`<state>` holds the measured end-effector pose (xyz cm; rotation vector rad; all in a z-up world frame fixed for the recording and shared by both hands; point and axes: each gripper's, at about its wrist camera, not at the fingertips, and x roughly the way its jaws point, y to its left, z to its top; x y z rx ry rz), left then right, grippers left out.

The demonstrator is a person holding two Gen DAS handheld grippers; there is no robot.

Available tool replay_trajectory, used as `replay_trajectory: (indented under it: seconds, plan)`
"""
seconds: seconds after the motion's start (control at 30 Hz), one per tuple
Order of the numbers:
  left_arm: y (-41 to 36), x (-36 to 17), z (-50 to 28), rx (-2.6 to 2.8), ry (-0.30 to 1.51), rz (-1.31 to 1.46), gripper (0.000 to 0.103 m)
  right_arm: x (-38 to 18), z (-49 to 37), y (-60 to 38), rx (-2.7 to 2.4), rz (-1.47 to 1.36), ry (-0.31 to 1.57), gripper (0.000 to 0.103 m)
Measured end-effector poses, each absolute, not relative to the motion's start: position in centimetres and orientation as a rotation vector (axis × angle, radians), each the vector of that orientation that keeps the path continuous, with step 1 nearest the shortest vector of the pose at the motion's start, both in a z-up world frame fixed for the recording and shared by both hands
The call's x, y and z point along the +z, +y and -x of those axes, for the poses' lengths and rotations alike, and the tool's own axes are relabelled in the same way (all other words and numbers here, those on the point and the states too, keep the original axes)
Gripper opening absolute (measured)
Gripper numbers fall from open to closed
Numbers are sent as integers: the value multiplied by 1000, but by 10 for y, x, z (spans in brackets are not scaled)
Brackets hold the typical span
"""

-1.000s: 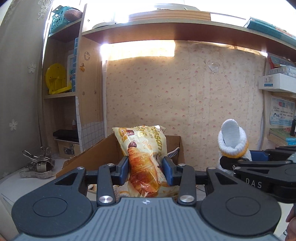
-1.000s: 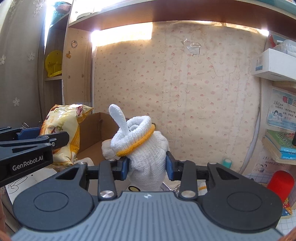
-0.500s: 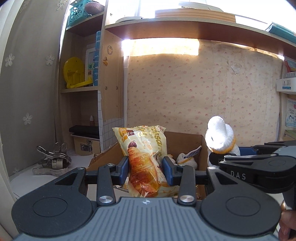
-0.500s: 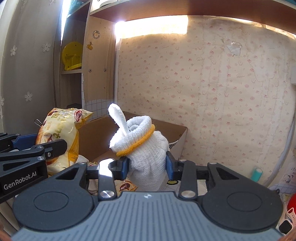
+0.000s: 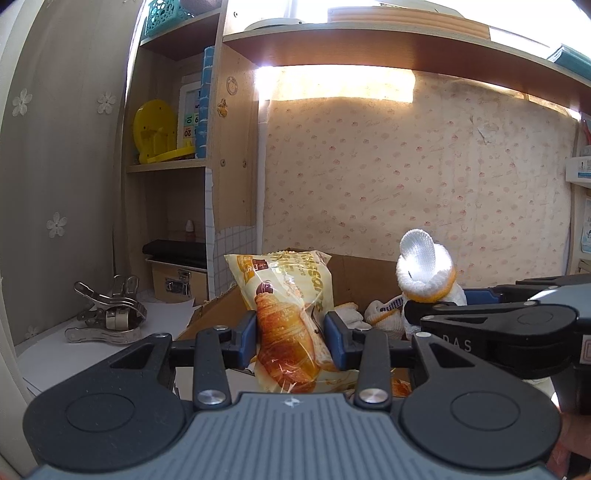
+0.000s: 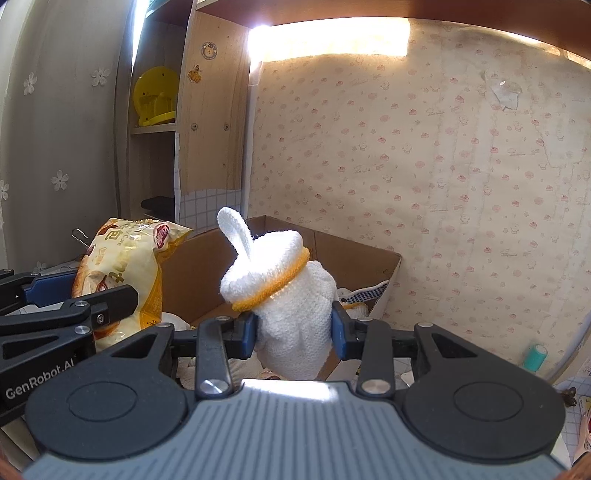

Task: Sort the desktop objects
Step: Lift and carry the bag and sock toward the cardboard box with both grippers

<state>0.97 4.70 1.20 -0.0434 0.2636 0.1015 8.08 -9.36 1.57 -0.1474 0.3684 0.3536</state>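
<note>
A home study nook: patterned wallpaper (image 5: 406,177) backs the counter (image 5: 55,354), a wooden shelving unit (image 5: 229,147) at the left edge holds a yellow plastic toy (image 5: 155,129) and teal basket (image 5: 162,14), and a flower-embroidered curtain (image 5: 55,166) hangs beside it.

We see a yellow stand (image 5: 155,129) on the shelf (image 5: 166,167) and patterned wallpaper (image 5: 424,177) behind.

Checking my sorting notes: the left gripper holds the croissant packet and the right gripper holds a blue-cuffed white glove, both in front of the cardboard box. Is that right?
Not quite. The white glove in the right gripper has an orange-yellow cuff, not blue, as the right wrist view shows. The rest stands: the left gripper holds the croissant packet, both in front of the cardboard box.
</note>
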Motion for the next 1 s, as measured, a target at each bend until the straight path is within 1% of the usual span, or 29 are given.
replay_trajectory:
  seconds: [0.73,1.0]
  plan:
    - [47,18,-25,79,240,45,41,15,-103,-81,369,163,386,39]
    - [47,19,-41,70,249,48,41,14,-113,-77,365,169,397,39]
